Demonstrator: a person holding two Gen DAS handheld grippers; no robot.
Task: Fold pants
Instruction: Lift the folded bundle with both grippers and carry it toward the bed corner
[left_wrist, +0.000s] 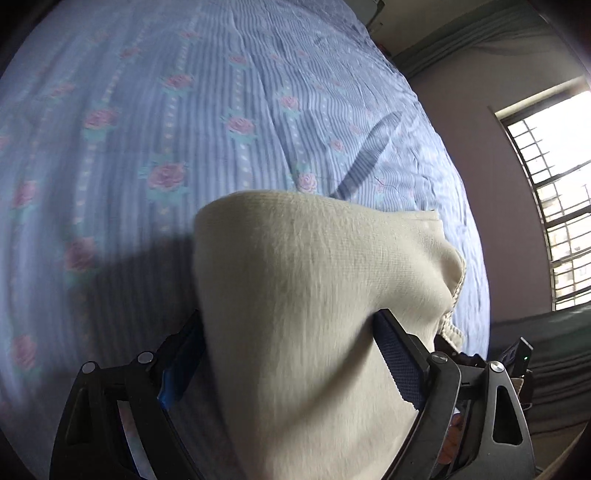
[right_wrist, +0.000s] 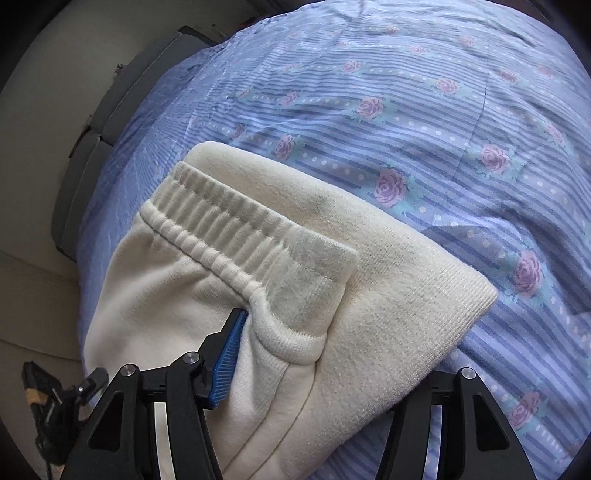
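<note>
The cream knit pants (left_wrist: 314, 277) hang bunched between the fingers of my left gripper (left_wrist: 290, 317), which is shut on the thick fabric and holds it above the bed, casting a shadow to the left. In the right wrist view the pants (right_wrist: 388, 277) lie folded on the sheet with the ribbed waistband (right_wrist: 221, 225) on top. My right gripper (right_wrist: 328, 332) is shut on the fold below the waistband. Its blue left pad (right_wrist: 229, 354) presses the cloth, while the right finger is hidden under the fabric.
A blue striped sheet with pink roses (left_wrist: 184, 110) covers the bed (right_wrist: 443, 110). A barred window (left_wrist: 554, 184) is at the right. A grey bed frame (right_wrist: 110, 122) and the floor lie to the left, where a black strapped device (right_wrist: 44, 406) is.
</note>
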